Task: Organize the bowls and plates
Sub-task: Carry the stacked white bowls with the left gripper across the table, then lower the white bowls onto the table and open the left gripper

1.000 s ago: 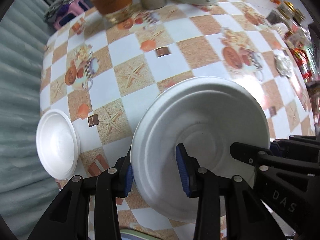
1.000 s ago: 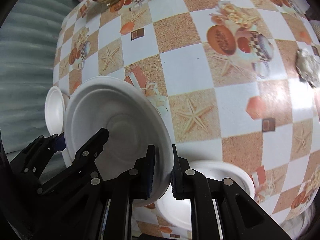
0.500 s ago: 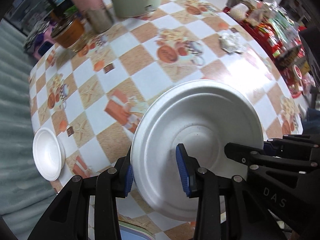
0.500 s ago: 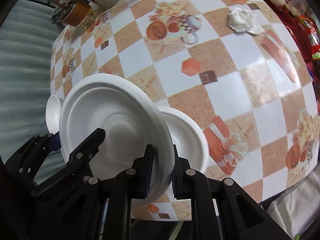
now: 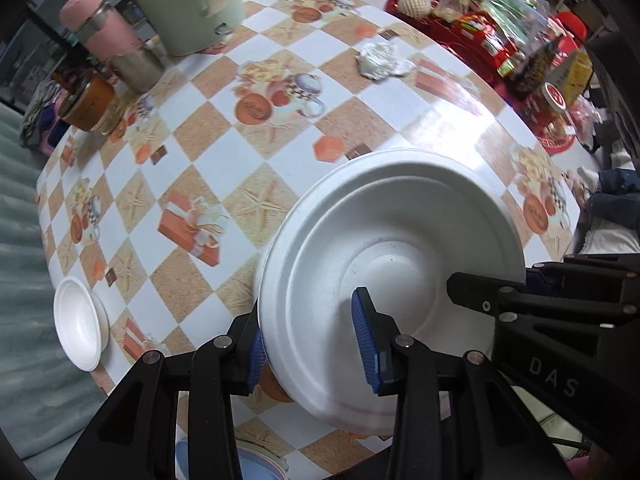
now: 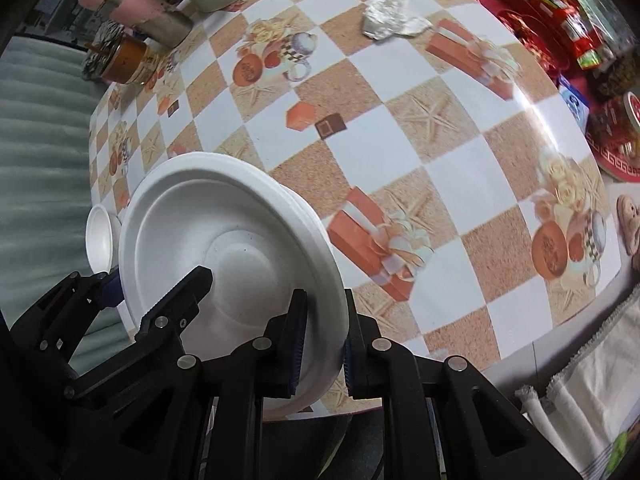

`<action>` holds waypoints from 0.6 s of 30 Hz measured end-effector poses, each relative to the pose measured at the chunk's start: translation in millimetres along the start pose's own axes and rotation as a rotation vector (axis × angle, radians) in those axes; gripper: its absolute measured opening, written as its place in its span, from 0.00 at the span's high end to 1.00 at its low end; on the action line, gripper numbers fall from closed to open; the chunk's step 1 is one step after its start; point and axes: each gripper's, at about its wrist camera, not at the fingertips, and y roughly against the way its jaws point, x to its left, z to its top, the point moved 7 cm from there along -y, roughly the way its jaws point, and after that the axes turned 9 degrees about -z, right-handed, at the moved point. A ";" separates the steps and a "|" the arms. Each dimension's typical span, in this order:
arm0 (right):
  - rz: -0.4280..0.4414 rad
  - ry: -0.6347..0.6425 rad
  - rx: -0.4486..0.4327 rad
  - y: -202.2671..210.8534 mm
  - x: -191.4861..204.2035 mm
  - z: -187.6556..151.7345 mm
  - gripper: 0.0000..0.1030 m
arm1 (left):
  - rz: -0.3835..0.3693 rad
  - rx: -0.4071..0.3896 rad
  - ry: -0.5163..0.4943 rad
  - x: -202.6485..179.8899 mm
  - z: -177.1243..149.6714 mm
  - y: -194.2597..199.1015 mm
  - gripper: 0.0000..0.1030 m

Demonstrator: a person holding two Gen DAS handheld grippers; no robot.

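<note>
Left gripper: jaws clamped across rim of white foam plate
Right gripper: jaws pinched tight on opposite rim
Plate: tilted, held above checkered table
Small bowl: at table's left edge, apart from plate

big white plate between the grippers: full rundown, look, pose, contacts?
The white plate looks like matte foam, round, with stepped concentric rings and a raised central dome; it may be several nested plates, since layered edges show in the right wrist view. It is tilted, held above the checkered table. The left gripper clamps one rim and the right gripper pinches the opposite rim.
</note>
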 end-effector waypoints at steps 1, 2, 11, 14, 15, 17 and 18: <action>-0.001 -0.007 0.006 -2.0 -2.6 -2.1 0.83 | -0.003 0.007 0.001 -1.7 -0.6 -2.5 0.59; -0.007 -0.010 0.015 -4.3 -4.7 -3.8 0.83 | -0.007 0.015 0.002 -2.9 -1.8 -5.8 0.59; -0.036 -0.010 0.037 -19.5 -4.5 -3.9 0.83 | -0.009 0.055 0.028 3.4 -8.5 -25.2 0.59; -0.047 -0.004 0.038 -24.1 -3.0 -0.4 0.83 | -0.016 0.064 0.048 7.3 -8.0 -30.1 0.59; -0.050 0.001 0.037 -25.3 -2.3 1.4 0.83 | -0.016 0.063 0.055 8.5 -7.7 -30.8 0.58; -0.045 0.010 0.037 -26.5 -1.0 3.6 0.83 | -0.020 0.067 0.069 11.7 -8.6 -32.3 0.53; -0.049 0.012 0.037 -26.6 -1.4 4.7 0.83 | -0.016 0.066 0.076 14.1 -9.6 -31.8 0.46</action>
